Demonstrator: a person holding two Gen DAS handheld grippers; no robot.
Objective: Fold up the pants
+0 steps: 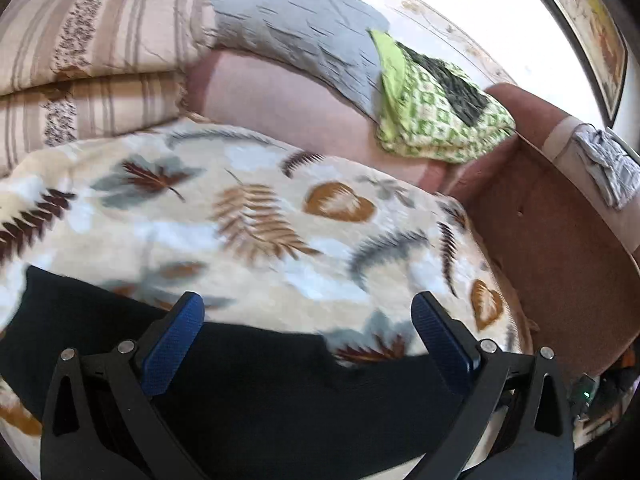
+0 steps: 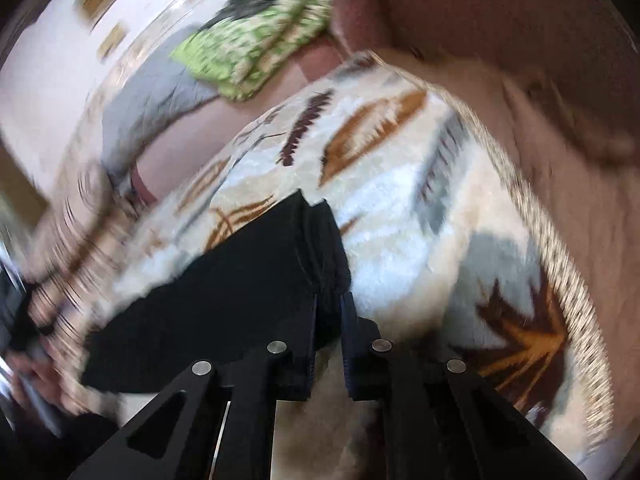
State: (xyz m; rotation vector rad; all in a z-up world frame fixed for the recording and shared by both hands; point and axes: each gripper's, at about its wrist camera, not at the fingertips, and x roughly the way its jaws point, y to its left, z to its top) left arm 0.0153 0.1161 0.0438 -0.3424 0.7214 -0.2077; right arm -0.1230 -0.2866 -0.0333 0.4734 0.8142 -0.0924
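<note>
The black pants (image 1: 248, 376) lie on a cream blanket with a leaf print (image 1: 256, 216). My left gripper (image 1: 308, 312) is open, its blue-padded fingers (image 1: 172, 344) spread wide just above the pants' far edge, holding nothing. In the right wrist view the pants (image 2: 248, 288) stretch away to the left, and my right gripper (image 2: 329, 304) is shut on a bunched edge of them, lifted a little off the blanket (image 2: 420, 208). This view is blurred by motion.
Striped pillows (image 1: 88, 40) and a grey quilt (image 1: 296, 28) lie at the back. A green patterned cloth (image 1: 432, 112) sits by the brown sofa arm (image 1: 560, 240). The blanket's edge (image 2: 560, 264) drops off to the right.
</note>
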